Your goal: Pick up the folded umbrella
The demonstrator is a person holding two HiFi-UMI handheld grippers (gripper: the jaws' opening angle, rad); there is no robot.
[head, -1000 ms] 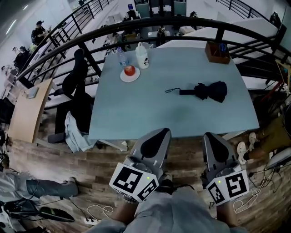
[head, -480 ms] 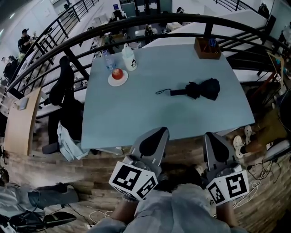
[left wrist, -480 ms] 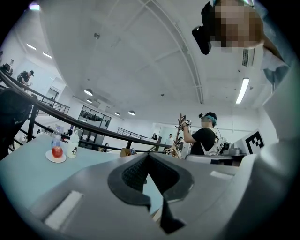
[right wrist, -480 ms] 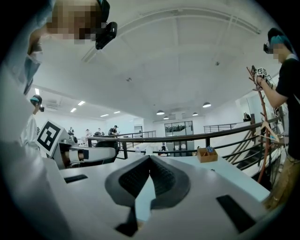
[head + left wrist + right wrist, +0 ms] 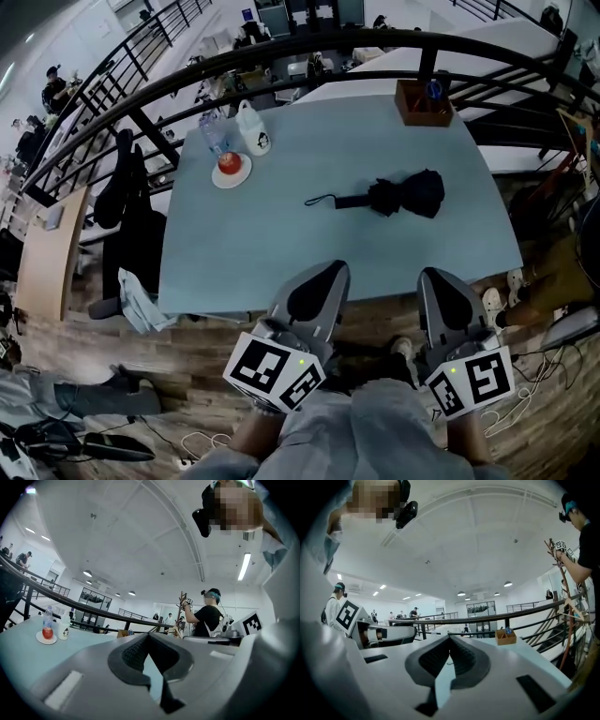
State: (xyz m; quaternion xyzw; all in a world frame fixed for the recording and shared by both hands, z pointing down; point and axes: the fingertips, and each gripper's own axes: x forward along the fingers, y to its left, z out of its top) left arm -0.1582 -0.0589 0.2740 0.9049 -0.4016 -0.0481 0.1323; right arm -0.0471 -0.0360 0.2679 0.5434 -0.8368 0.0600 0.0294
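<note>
The folded black umbrella (image 5: pixel 398 195) lies on the light blue table (image 5: pixel 281 244), right of centre, with its handle and strap pointing left. Both grippers are held low in front of the table's near edge, well short of the umbrella. My left gripper (image 5: pixel 328 270) (image 5: pixel 149 634) is shut, its jaws meeting at the tips with nothing between them. My right gripper (image 5: pixel 437 277) (image 5: pixel 450 637) is also shut and empty. The umbrella lies ahead of the gap between the two grippers, slightly nearer the right one.
At the table's far left stand a white bottle (image 5: pixel 253 129), a clear bottle (image 5: pixel 214 136) and a plate with a red fruit (image 5: pixel 230 167). A wooden box (image 5: pixel 424 101) sits at the far right corner. A black railing (image 5: pixel 281 47) curves behind; a black chair (image 5: pixel 131 211) stands at the left.
The table and umbrella have slid left in the head view and come slightly nearer. Both grippers keep the same place in the view, still shut.
</note>
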